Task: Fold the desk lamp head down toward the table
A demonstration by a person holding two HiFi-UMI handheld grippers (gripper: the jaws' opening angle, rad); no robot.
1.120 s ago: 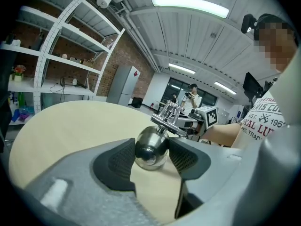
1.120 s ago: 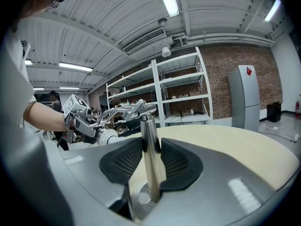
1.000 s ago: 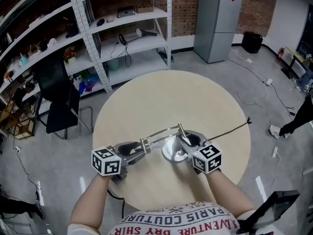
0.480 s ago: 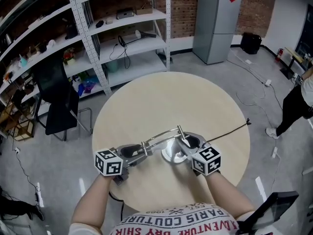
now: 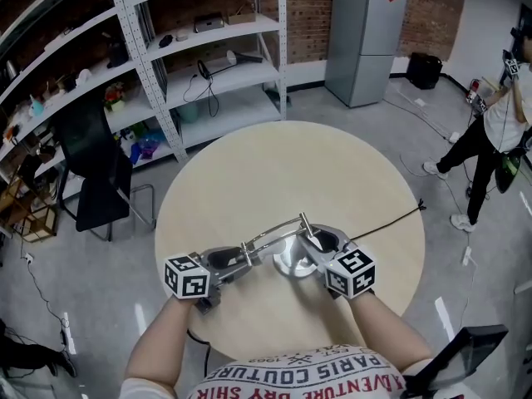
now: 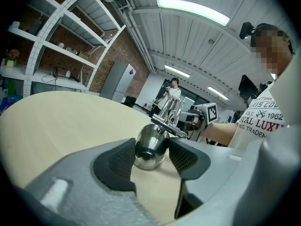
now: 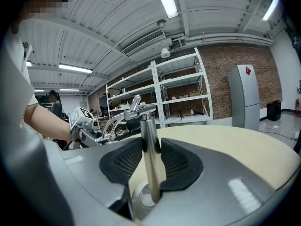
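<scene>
- As the left gripper [image 5: 236, 259] pinches the round lamp head [image 6: 150, 146] between fairly wide jaws, the head hangs just above the table [image 5: 291, 165].
- The lamp arm [image 5: 274, 229] runs lengthwise from those jaws to the upright post [image 7: 149, 159], which the right gripper [image 5: 318, 243] clamps above the base [image 5: 291, 263].
- The left hand is nearer the head, and the remaining travel looks to be downward.
- Compared with a second ago, the head and left gripper sit slightly lower. The right gripper is unmoved.

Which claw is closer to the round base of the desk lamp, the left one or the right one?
Right. The right claw is shut on the upright post directly above the base. The left claw holds the lamp head, off to the base's side.
</scene>
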